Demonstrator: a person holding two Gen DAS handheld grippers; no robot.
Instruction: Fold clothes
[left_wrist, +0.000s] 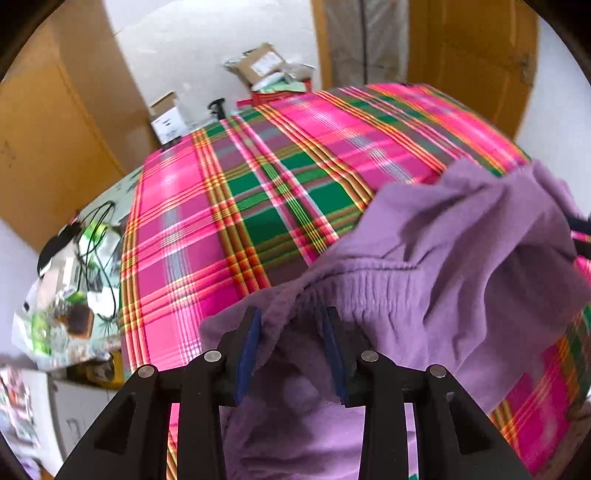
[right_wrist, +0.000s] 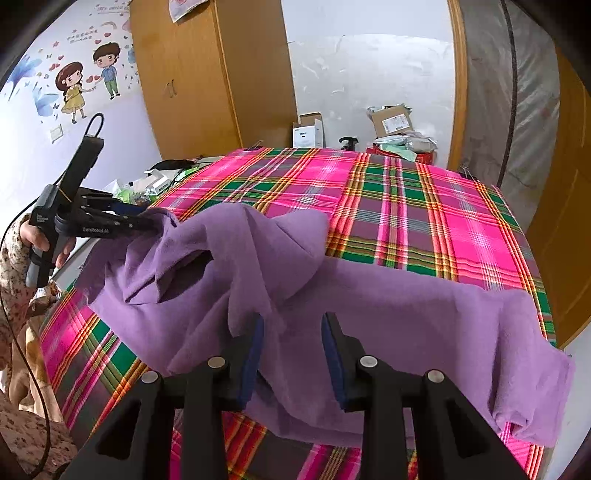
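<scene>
The purple fleece garment (right_wrist: 332, 295) lies crumpled across the lower half of the frame on the plaid-covered surface (right_wrist: 406, 192); soft, light and limp, it should be taken at hems or corners. The left tongs (left_wrist: 291, 325) pinch its gathered edge, while the right tongs (right_wrist: 291, 332) stand spread over the cloth.

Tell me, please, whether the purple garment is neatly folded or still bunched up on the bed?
Bunched, not folded: the purple garment lies rumpled across the plaid sheet, one end lifted by the left gripper.
</scene>
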